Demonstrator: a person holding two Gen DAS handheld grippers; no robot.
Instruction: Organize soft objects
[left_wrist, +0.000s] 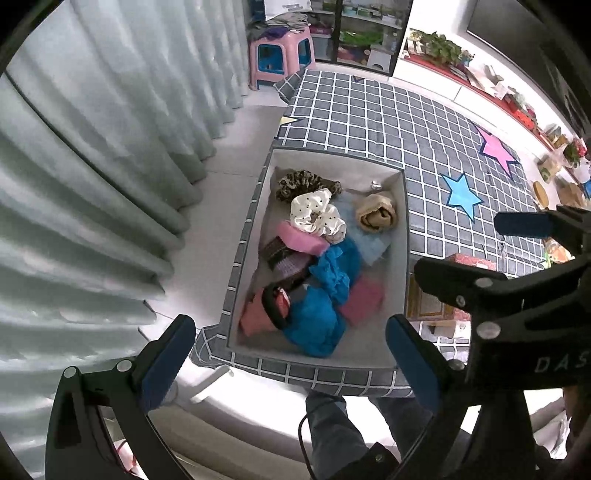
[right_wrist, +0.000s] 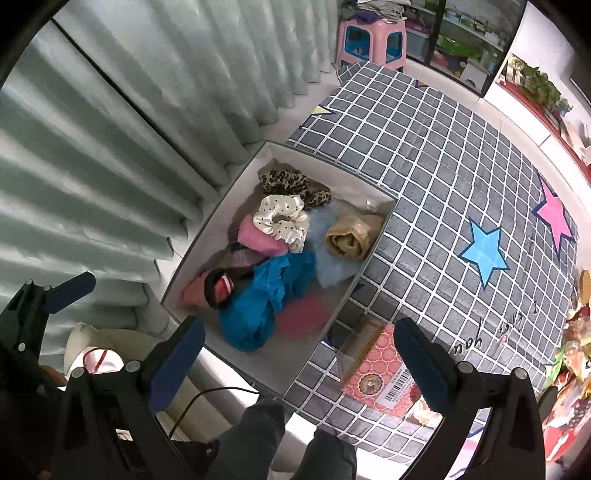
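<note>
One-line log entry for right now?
left gripper: open, empty | right gripper: open, empty | both above box | soft items inside

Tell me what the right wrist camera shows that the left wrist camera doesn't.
Only the right wrist view shows the barcode on the pink patterned box beside the storage box, and writing on the grid cover. Only the left wrist view shows the right gripper from the side. Both show the open white box of soft things, including the polka-dot scrunchie, and both grippers open above it.
</note>
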